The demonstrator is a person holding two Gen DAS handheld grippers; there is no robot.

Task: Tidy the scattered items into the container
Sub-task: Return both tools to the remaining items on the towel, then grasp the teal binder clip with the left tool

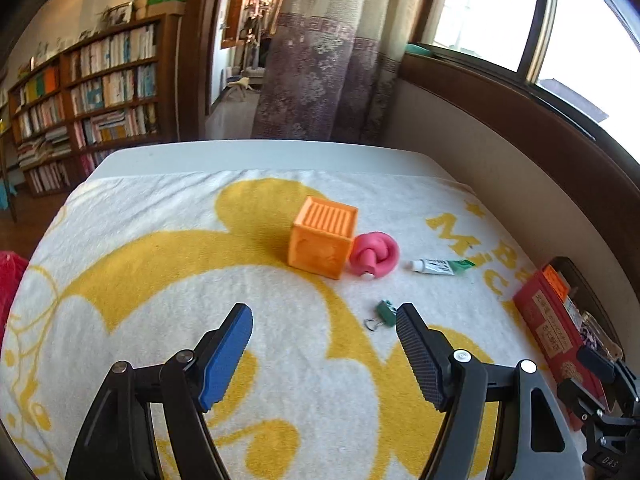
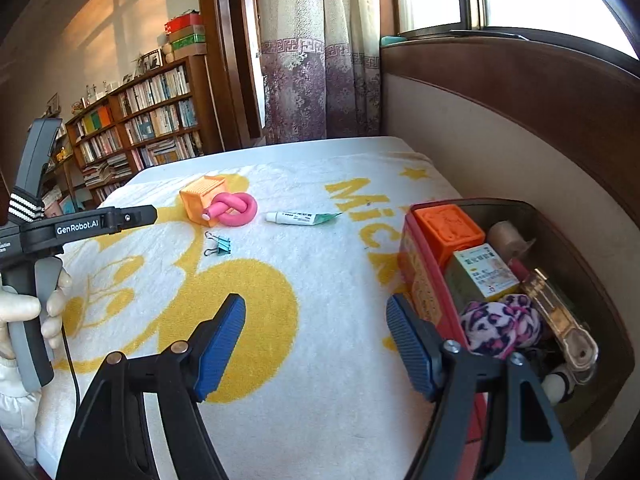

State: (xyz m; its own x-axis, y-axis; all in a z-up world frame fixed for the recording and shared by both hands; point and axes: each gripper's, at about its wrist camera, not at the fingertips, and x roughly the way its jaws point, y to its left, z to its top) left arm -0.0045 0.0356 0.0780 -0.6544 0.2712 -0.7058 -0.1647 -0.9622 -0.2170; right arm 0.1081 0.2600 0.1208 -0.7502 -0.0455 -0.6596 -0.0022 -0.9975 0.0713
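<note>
My claws, left & right, gaped wide, empty. Container partly filled; cube, curler, tube, clip still out.

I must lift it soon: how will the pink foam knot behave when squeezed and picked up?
The pink knot looks like a soft foam tube tied on itself, so it probably compresses and weighs little. Its rounded shape may roll slightly if nudged. It touches the orange cube, so pushing could shift both.
</note>
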